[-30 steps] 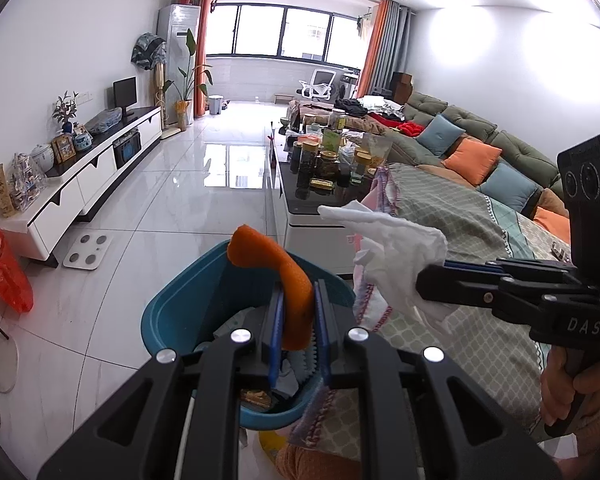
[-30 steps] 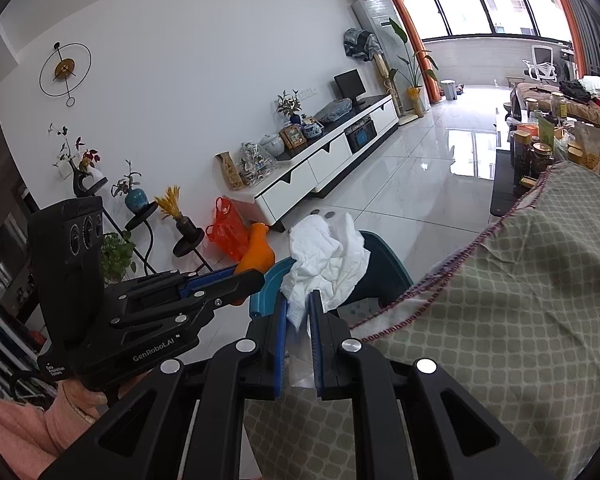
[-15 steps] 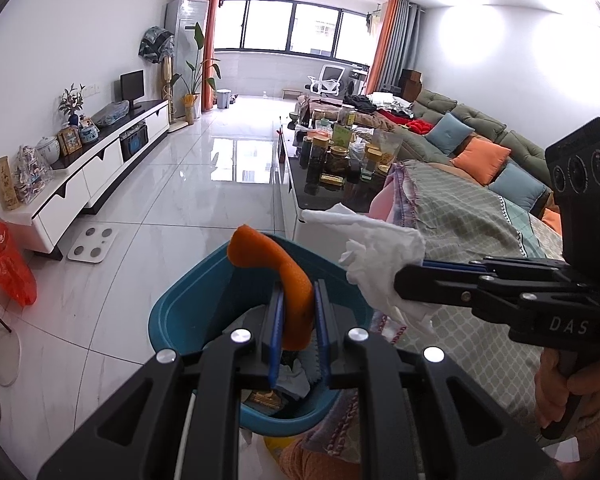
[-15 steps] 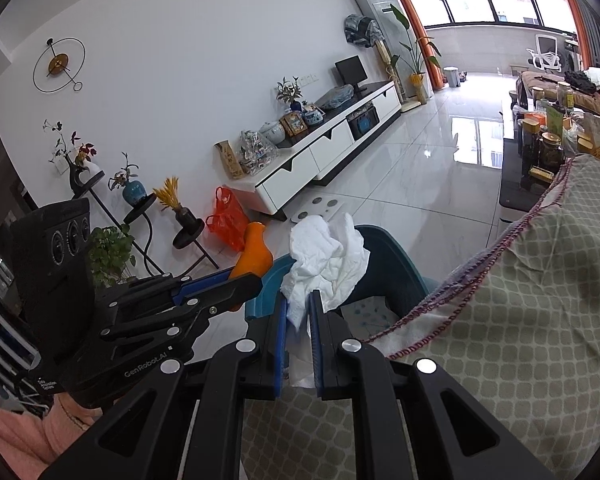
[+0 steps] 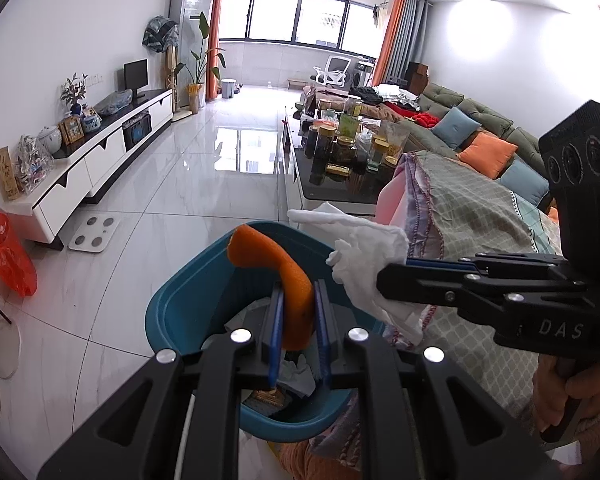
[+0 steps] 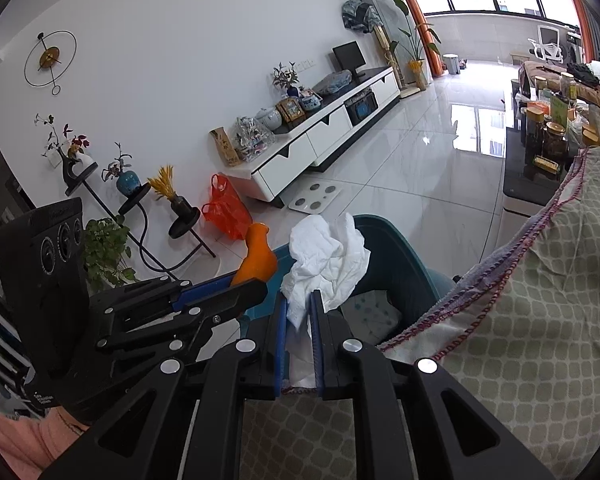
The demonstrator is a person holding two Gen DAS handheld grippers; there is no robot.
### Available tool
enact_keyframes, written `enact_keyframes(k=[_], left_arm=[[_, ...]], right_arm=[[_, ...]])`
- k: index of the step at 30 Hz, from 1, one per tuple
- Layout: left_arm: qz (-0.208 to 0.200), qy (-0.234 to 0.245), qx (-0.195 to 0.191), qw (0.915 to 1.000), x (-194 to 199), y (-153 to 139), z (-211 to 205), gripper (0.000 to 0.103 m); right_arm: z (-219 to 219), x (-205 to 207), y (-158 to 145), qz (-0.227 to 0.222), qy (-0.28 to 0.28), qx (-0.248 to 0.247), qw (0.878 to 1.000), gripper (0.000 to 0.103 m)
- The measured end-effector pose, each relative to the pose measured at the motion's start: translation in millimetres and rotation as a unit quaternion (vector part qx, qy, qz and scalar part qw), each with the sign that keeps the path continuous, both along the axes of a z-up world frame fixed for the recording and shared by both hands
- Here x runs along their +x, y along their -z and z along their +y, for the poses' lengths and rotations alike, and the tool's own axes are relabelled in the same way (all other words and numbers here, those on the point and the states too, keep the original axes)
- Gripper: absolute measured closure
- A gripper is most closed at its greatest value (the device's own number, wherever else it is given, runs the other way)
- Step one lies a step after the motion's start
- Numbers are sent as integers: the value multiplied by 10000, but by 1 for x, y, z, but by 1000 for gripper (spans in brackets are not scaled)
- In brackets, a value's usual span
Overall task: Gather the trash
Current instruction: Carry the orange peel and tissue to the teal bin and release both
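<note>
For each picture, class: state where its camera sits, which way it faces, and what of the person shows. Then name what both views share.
Left wrist: rides the left gripper, faces down into the bin and along the room to the windows; a hand shows.
Right wrist: rides the right gripper, faces the bin and TV wall; a pink sleeve shows.
Shared: bin, orange peel, tissue, each other's gripper.

A long living room with white walls and a glossy pale tiled floor [image 5: 172, 184]. A low white TV cabinet [image 5: 100, 156] lines the left wall, a green sofa [image 5: 472, 120] the right. Daylight enters through wide windows [image 5: 300, 20] flanked by orange curtains [image 5: 392, 36].
</note>
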State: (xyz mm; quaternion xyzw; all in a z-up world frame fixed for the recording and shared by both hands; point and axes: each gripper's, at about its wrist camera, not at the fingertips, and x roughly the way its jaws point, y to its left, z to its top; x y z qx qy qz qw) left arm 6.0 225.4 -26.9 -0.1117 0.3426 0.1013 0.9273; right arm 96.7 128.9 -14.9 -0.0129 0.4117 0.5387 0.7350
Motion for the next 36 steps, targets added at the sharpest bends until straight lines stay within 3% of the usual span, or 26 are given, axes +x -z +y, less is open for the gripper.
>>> enact_keyframes(k=[17, 24, 28, 30, 36], left_arm=[[188, -67, -74, 9998, 13, 11, 5, 87], [293, -95, -270, 9992, 18, 20, 14, 87], [324, -114, -316, 9989, 19, 24, 18, 86], [338, -113, -332, 9988, 19, 26, 20, 85], [275, -91, -230, 9993, 16, 24, 16, 68]], right_arm=[[19, 9, 17, 230, 12, -260, 9994, 90], [23, 13, 20, 326, 75, -298, 9990, 88], [22, 16, 22, 379, 146, -300, 9987, 77], [21, 17, 23, 413, 161, -285, 9986, 77], [14, 20, 23, 450, 235, -209, 9985, 73]])
